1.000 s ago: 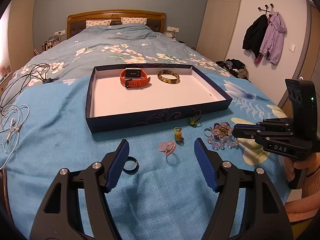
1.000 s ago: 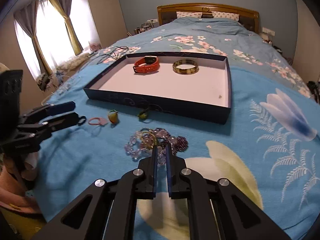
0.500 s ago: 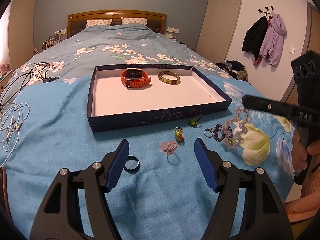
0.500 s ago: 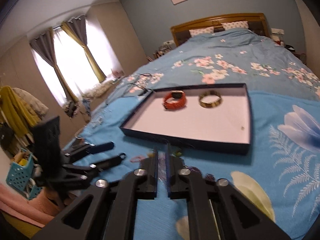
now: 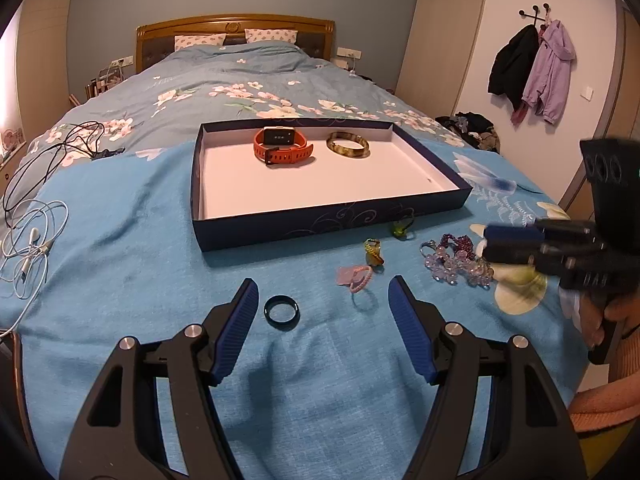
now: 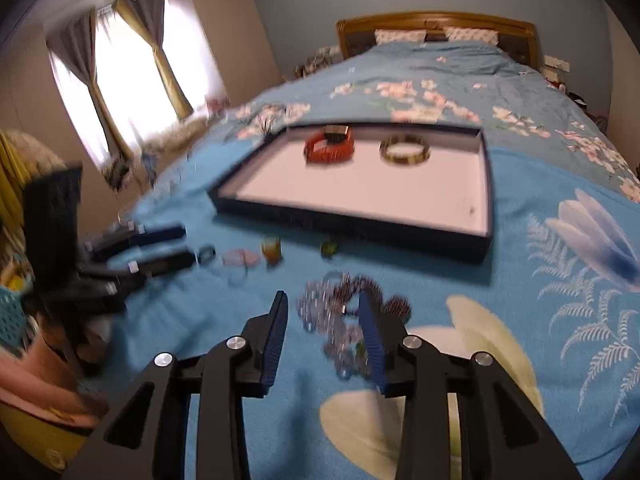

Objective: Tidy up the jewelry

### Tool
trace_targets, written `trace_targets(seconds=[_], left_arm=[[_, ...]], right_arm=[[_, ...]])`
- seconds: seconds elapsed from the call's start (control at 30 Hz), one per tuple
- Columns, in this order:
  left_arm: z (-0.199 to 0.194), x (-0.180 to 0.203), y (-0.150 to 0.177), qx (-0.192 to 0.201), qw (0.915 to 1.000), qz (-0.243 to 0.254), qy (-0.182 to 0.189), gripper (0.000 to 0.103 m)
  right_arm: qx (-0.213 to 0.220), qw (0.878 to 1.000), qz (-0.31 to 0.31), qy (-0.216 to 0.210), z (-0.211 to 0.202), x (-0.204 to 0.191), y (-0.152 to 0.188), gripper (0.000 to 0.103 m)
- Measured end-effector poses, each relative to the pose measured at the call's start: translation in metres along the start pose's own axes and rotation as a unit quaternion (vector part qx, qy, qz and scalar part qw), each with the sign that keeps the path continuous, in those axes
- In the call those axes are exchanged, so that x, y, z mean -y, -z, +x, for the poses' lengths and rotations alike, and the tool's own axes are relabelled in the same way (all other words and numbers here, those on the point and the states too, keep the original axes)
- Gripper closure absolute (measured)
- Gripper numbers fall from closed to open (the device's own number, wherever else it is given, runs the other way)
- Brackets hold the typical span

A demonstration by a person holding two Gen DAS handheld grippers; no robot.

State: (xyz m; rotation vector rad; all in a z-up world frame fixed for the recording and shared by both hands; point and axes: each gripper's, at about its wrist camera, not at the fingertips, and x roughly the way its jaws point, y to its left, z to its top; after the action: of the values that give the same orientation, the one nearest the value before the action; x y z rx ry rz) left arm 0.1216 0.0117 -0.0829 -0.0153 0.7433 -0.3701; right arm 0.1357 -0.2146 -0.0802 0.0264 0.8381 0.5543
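The left gripper (image 5: 322, 304) sits low over the blue blanket (image 5: 120, 248), and its two blue fingers are spread wide apart with nothing held between them. A small black ring (image 5: 281, 312) lies on the blanket just beside the left finger. A pink ring (image 5: 359, 278) lies a bit farther ahead, nearer the right finger.

The right gripper (image 6: 322, 326) is also open. Its blue fingers stand apart over a pile of clear and purple bead bracelets (image 5: 456, 258) on the blanket. In the right wrist view the beads (image 6: 344, 312) are blurry, so it is hard to tell if a finger touches them. They lie loose between the fingers and are not pinched.

A flat dark blue box (image 5: 320, 224) with a white inside rests on the bed past the rings. Inside it, near the far wall, lie an orange watch (image 5: 282, 146) and a brown and gold bangle (image 5: 347, 147), side by side but apart. Two little charms, one yellow (image 5: 373, 252) and one green (image 5: 401, 229), lie on the blanket just in front of the box.

White cables (image 5: 28, 240) lie in a tangle at the left edge of the bed.
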Motion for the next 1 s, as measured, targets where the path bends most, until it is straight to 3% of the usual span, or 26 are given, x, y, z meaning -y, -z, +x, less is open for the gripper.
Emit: trace_targets(seconds=[0.23,0.33,0.43,0.47,0.6,0.83,1.0], left_arm=[[0.006,-0.001,0.0,-0.015,0.9998,0.007,-0.006,0.036],[0.008,0.0,-0.001,-0.021,0.9997,0.014,-0.004,0.036],[0.013,0.007,-0.005,-0.022,0.9991,0.037,-0.004,0.037],[0.015,0.009,-0.006,-0.022,0.9988,0.043,-0.003,0.038],[0.027,0.018,-0.011,-0.035,0.9971,0.068,-0.002,0.04],[0.044,0.016,-0.014,-0.066,0.9958,0.061,0.015,0.057],[0.05,0.014,-0.014,-0.078,0.9951,0.056,0.023,0.064]], right_arm=[[-0.019,0.998,-0.044,0.047,0.017,-0.011,0.006,0.068],[-0.026,0.997,-0.056,0.054,0.021,-0.011,0.006,0.086],[-0.02,0.997,-0.055,0.056,0.017,-0.009,0.006,0.089],[-0.017,0.997,-0.056,0.055,0.015,-0.009,0.006,0.096],[-0.002,0.998,-0.044,0.035,0.004,-0.005,0.002,0.096],[0.029,0.999,-0.016,-0.002,-0.016,0.0,-0.01,0.096],[0.051,0.998,-0.013,-0.017,-0.026,-0.003,-0.02,0.096]])
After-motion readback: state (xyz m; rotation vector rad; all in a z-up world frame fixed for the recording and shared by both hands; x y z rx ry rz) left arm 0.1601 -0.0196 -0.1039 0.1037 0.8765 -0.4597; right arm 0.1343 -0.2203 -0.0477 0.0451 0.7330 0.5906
